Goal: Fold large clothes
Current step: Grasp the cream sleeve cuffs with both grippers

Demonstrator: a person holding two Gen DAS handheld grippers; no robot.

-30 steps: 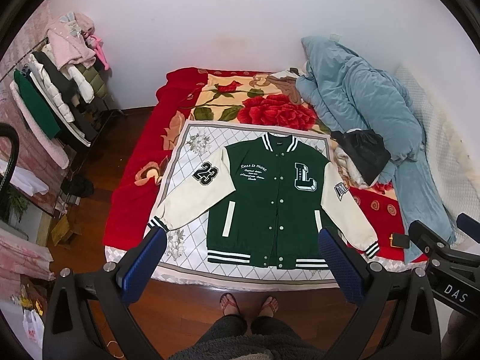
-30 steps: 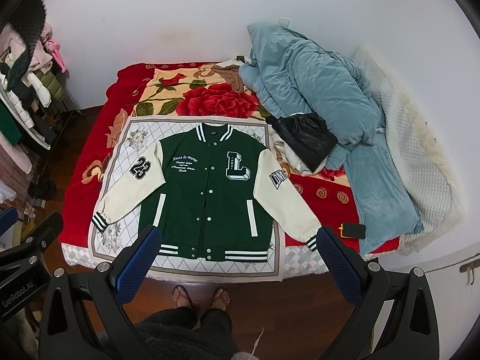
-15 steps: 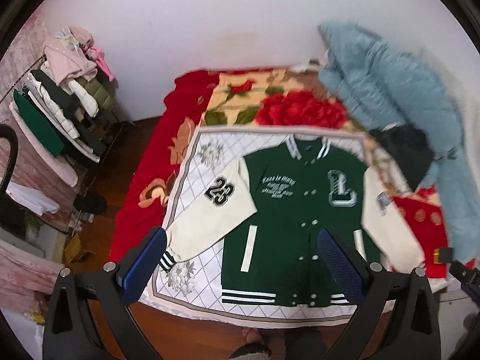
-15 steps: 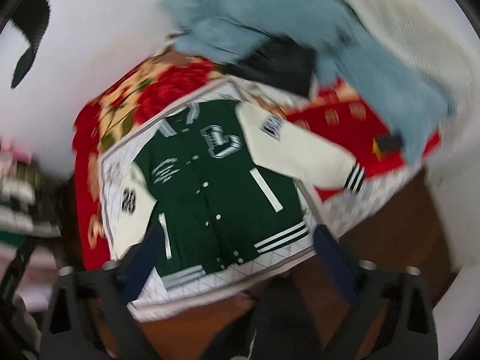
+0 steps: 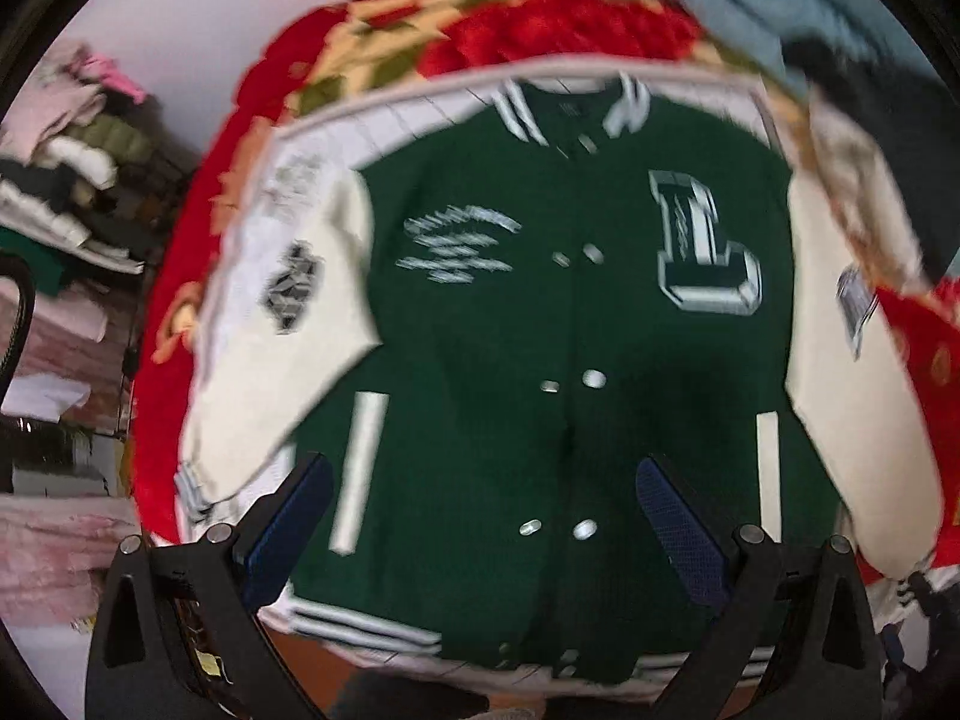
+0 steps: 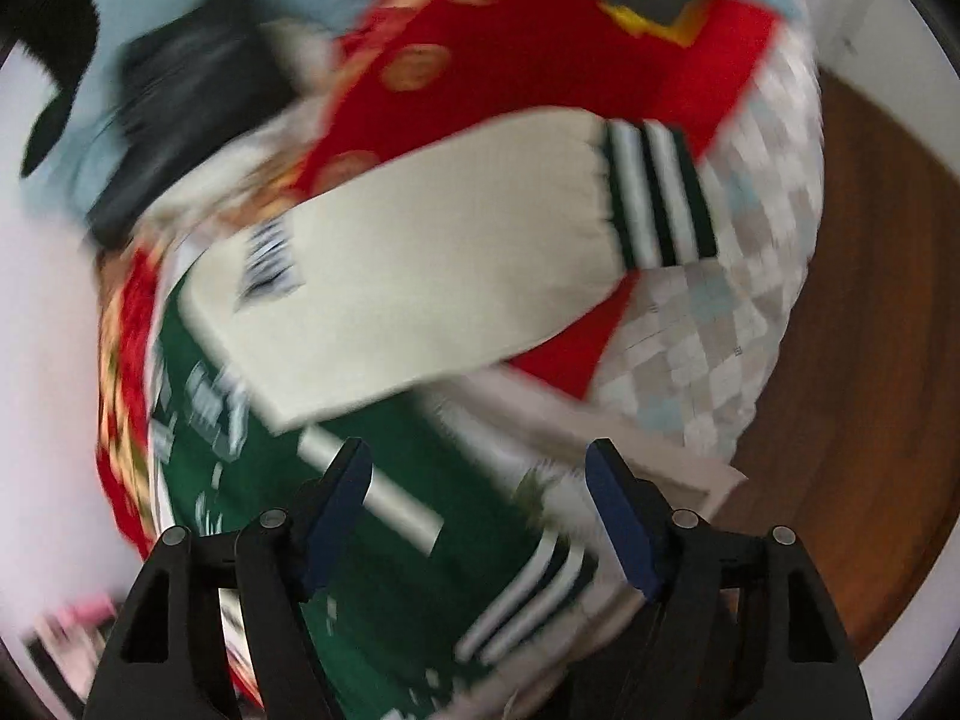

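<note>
Approach step of the fold, both views motion-blurred. Left: the left tongs (image 5: pixel 480 534), spread wide and empty, hang above the lower front of the green varsity jacket (image 5: pixel 540 360), which lies flat, buttoned and face up on the bed (image 5: pixel 180 312). Its cream left-hand sleeve (image 5: pixel 264 372) angles outward toward the bed edge. Right: the right tongs (image 6: pixel 480 516), also wide and empty, point over the hem corner (image 6: pixel 528 588), with the other cream sleeve (image 6: pixel 420 276) and its striped cuff (image 6: pixel 660 198) beyond. Judged next: each pair of tongs must close on a sleeve or hem edge before folding inward.
</note>
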